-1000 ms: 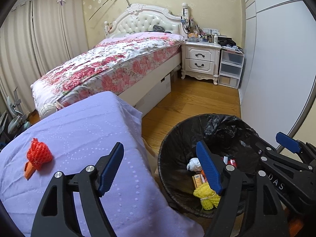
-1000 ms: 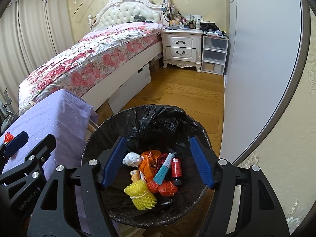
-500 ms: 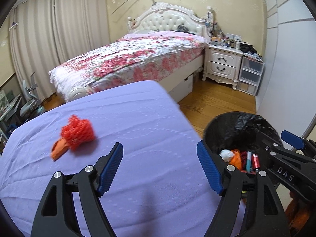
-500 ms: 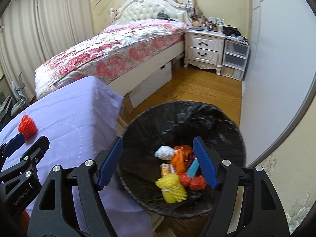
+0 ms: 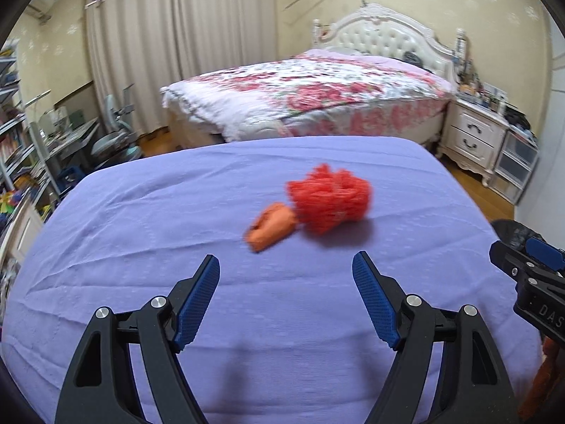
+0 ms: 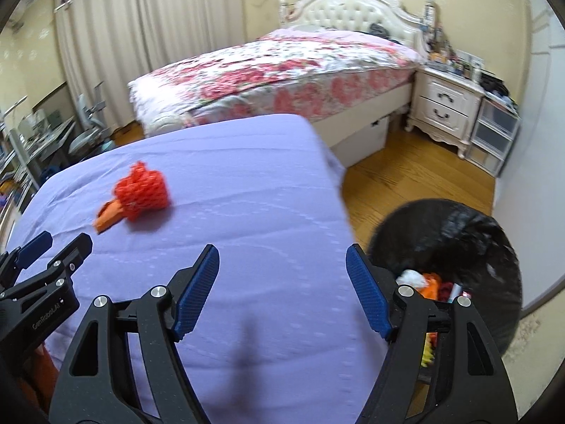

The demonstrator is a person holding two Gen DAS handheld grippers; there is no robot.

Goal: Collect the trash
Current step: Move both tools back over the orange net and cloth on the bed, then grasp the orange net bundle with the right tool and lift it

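I have both grippers tipped downward over the lavender-covered surface. My left gripper has its jaws spread wide with nothing between them, only cloth showing in the gap. My right gripper is likewise open and empty, its right finger hanging past the surface's edge toward the trash bin. In the right wrist view the left gripper's black body reads "GenRobot.AI" in small pale letters; in the left wrist view the right gripper's body shows "DAS", with the rest cut off by the frame. The fingers are matte black plastic frames with silver pivot bolts, and the pads are blue with a fine cross-hatched texture. The trash still to collect sits on the surface beyond my left gripper: a red foam net, a crumpled mesh sleeve, bunched into a rough ball, with an orange scrap touching its near-left side; both are blurred. The cloth is thin, faintly dotted and lightly wrinkled. The bin stands on the wooden floor just right of the surface, round, lined with a glossy black bag, with white, orange, red and yellow scraps inside. Beyond the surface stands a bed with a pink floral cover.
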